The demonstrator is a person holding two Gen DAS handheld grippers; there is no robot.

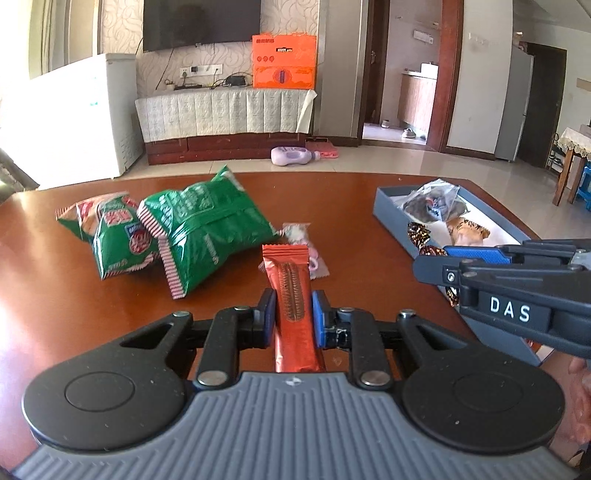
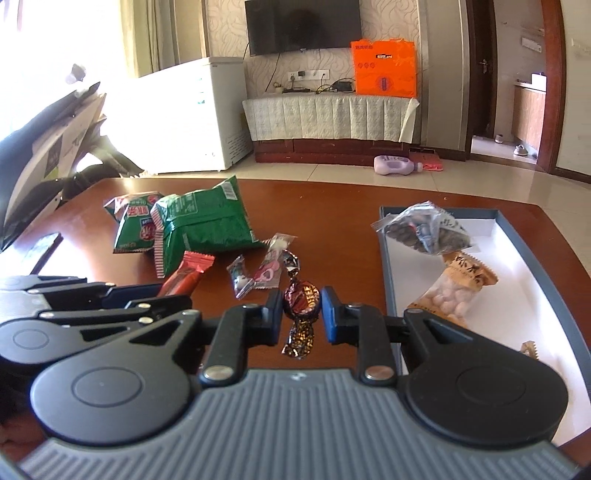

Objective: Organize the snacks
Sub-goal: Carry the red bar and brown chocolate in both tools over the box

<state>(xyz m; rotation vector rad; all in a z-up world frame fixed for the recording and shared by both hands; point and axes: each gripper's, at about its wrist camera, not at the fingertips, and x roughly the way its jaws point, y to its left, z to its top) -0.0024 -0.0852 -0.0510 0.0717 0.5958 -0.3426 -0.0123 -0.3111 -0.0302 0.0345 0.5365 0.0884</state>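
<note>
A dark television hangs on a wall papered with a pale swirl pattern. Below it stands a low cabinet draped in a light cloth, with an orange box on top. A white chest freezer sits left, washed by bright window light. The floor is pale tile. A dark wood-framed doorway opens at right.
</note>
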